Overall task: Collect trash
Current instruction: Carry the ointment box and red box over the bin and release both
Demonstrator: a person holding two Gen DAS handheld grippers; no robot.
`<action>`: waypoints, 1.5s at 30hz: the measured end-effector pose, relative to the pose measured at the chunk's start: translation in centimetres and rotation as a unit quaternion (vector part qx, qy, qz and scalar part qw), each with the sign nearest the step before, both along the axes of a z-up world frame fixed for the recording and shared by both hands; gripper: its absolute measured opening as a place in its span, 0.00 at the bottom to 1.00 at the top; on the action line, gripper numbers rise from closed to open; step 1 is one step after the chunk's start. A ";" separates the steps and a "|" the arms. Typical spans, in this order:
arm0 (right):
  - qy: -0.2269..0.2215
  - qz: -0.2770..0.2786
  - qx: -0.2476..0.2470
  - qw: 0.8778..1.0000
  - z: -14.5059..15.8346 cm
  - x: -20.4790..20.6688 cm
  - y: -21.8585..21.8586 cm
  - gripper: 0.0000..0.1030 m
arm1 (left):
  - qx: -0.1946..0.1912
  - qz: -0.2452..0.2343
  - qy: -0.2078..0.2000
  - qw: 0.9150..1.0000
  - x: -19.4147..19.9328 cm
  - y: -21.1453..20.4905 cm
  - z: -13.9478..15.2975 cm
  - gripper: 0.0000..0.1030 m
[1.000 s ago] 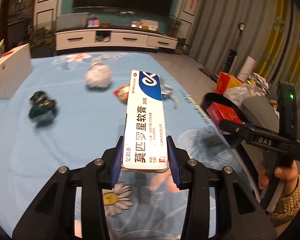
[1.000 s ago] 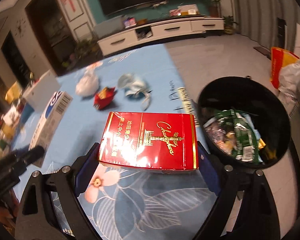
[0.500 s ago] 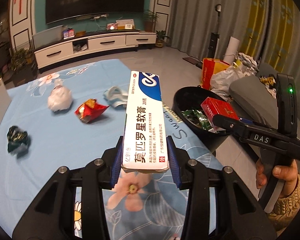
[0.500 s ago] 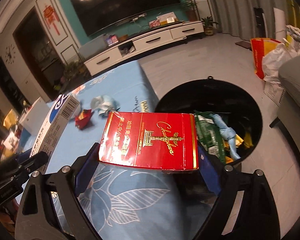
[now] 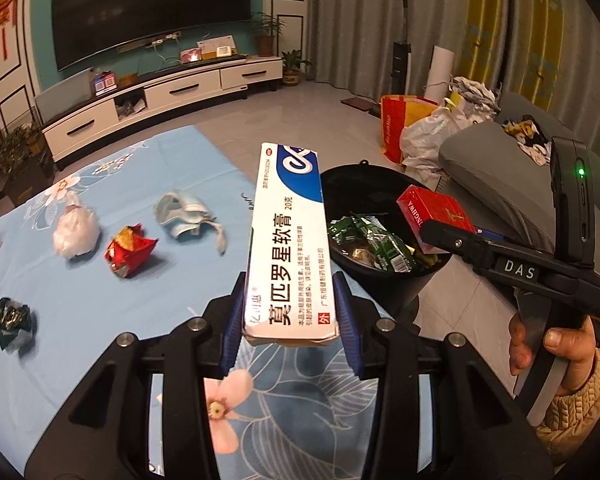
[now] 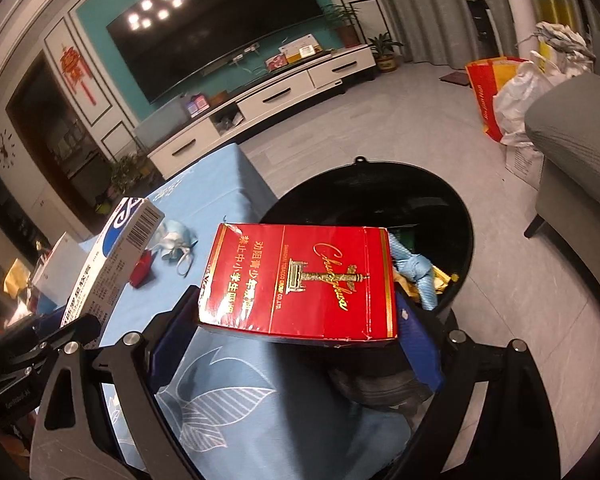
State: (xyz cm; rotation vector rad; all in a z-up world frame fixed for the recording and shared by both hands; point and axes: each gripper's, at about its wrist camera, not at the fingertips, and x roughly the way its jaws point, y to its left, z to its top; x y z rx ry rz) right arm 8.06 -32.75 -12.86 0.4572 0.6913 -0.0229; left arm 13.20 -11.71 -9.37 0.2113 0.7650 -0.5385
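The black bin (image 6: 452, 216) stands on the floor against the tabletop's (image 5: 100, 280) edge and already holds green wrappers and other waste.

Right tongs (image 6: 300, 320): clamped across the width of the red carton (image 6: 300, 280), which hangs partly over the bin's near rim. Risk: the carton's near half appears to lie over the tabletop corner rather than the bin mouth. A release here could tip it onto the rim and off to the floor.

Left tongs (image 5: 290, 312): closed on the near end of the long white ointment box (image 5: 288, 240), whose far end points at the bin but is judged short of it, over the tabletop edge. Risk: the grip sits at one end only, so the box can pivot downward; dropped here, it would likely land on the cloth.

Both tongs converge on one opening. Risk: collision between the two loads or tools, knocking either item loose.

Remaining items lie well back from the bin: white wad (image 5: 76, 232), red wrapper (image 5: 130, 248), face mask (image 5: 188, 220), dark wrapper (image 5: 14, 316). Risk: low, unless a sleeve sweeps them.
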 end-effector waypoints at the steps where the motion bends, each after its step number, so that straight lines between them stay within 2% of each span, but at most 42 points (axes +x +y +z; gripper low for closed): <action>1: 0.000 -0.002 0.002 1.000 -0.1 -0.1 -0.2 0.87 | 0.001 -0.002 0.000 1.000 0.0 -0.3 0.0 0.41; 31: 0.006 -0.047 0.038 0.998 -2.6 -0.3 -5.0 0.87 | 0.031 -0.059 0.005 0.998 2.4 -8.1 -1.4 0.41; 45: 0.012 -0.049 0.039 0.998 -3.1 1.2 -5.4 0.87 | 0.038 -0.063 0.004 0.997 4.1 -10.0 -2.3 0.41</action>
